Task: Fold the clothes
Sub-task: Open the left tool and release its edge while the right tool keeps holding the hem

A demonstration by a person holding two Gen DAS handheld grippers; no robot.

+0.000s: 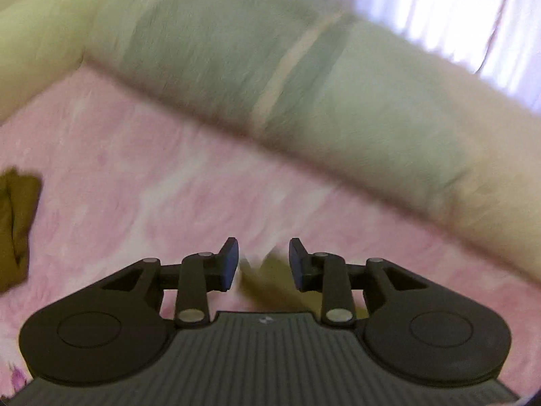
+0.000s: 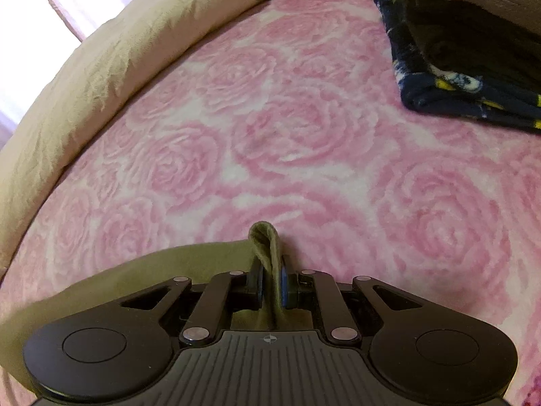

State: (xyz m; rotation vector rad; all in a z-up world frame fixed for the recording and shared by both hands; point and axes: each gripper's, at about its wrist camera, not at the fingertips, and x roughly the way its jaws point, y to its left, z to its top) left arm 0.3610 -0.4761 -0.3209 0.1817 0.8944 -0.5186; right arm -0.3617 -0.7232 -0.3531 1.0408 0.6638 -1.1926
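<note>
An olive-green garment [image 2: 203, 257] lies on the pink rose-patterned blanket [image 2: 304, 135]. My right gripper [image 2: 272, 282] is shut on a folded edge of it, and a loop of cloth [image 2: 265, 240] sticks up between the fingers. My left gripper [image 1: 263, 264] is open, low over the blanket [image 1: 152, 186], with a blurred piece of olive cloth [image 1: 270, 280] lying between and below its fingers. A darker olive-brown piece of cloth [image 1: 17, 223] lies at the left edge of the left wrist view.
A stack of folded dark clothes [image 2: 466, 54] with a navy patterned piece at the bottom sits at the far right. A beige and grey-green quilt roll [image 1: 304, 84] runs along the far side of the bed and shows in the right wrist view [image 2: 84, 84]. A bright curtained window [image 1: 456, 10] is behind it.
</note>
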